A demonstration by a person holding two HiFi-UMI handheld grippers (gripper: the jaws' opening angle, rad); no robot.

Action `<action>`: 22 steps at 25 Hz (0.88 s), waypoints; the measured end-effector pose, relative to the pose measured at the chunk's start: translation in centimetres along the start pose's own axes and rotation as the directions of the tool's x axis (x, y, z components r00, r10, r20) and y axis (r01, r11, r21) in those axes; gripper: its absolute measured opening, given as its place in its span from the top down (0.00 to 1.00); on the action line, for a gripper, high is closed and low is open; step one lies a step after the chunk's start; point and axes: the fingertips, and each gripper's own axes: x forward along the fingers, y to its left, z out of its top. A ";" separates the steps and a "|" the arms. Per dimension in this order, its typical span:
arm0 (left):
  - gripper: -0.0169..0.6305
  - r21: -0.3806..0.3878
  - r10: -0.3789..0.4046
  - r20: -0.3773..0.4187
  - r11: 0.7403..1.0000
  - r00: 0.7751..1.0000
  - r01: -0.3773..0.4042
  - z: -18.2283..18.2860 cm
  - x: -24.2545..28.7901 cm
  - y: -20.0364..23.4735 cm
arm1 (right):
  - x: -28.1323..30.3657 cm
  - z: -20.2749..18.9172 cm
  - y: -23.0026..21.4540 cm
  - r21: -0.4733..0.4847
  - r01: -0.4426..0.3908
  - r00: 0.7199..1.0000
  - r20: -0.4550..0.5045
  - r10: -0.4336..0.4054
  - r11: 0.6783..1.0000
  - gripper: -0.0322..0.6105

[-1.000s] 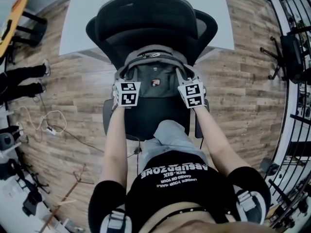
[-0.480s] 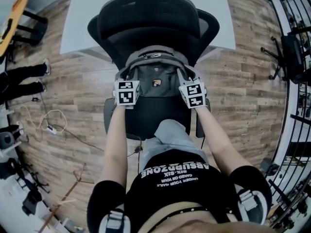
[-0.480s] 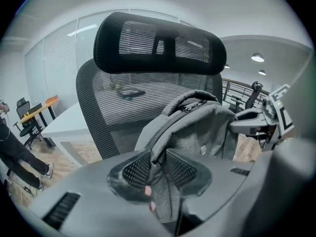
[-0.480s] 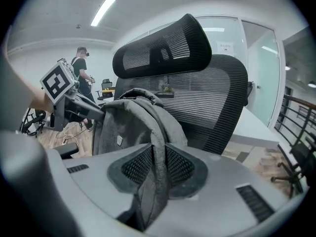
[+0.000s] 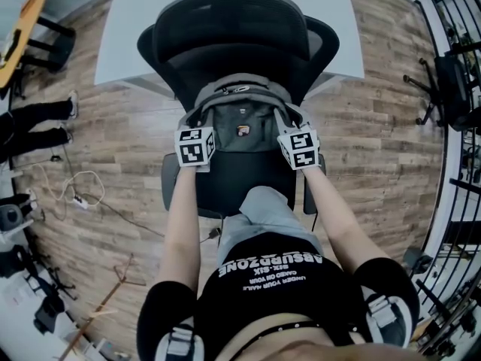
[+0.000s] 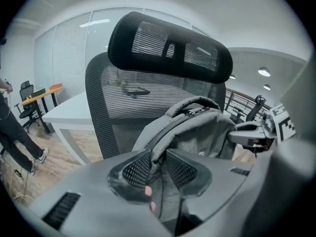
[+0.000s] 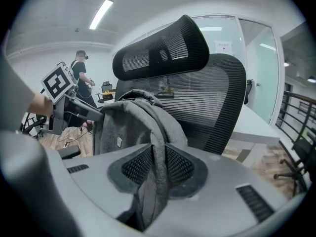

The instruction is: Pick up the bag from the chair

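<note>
Left gripper [image 6: 157, 159] jaws had just been closing and clenched the left strap [image 6: 159, 135]. Right gripper [image 7: 158, 162] clamped the right strap [image 7: 160, 127]. Grips sat at 8 and 4 o'clock on the bag [image 5: 240, 122], likely for a level lift. It rested on the chair [image 5: 225, 28], at 12 o'clock.

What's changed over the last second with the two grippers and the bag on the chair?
The left gripper rolled slightly, and its jaws have just been closing on one shoulder strap of the bag, which is now pinched between them. Unchanged: the right gripper kept its place, clamped on the other strap, and the bag rests on the chair, not lifted.
</note>
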 end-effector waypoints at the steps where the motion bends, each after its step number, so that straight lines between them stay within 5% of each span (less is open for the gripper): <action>1: 0.81 -0.014 -0.001 -0.001 1.000 1.000 0.001 0.0 -0.1 -0.1 | -0.1 -0.1 0.0 0.003 0.000 1.000 -0.002 0.000 1.000 0.81; 5: 0.81 -0.066 -0.020 -0.013 0.998 1.000 0.019 -0.1 -0.7 -0.3 | -0.6 0.0 0.1 0.019 -0.015 1.000 -0.009 0.015 1.000 0.81; 22: 0.81 -0.052 0.000 0.006 0.999 1.000 0.000 -0.4 -2.8 -0.5 | -2.2 0.3 1.4 0.038 -0.033 0.998 -0.050 0.035 0.999 0.82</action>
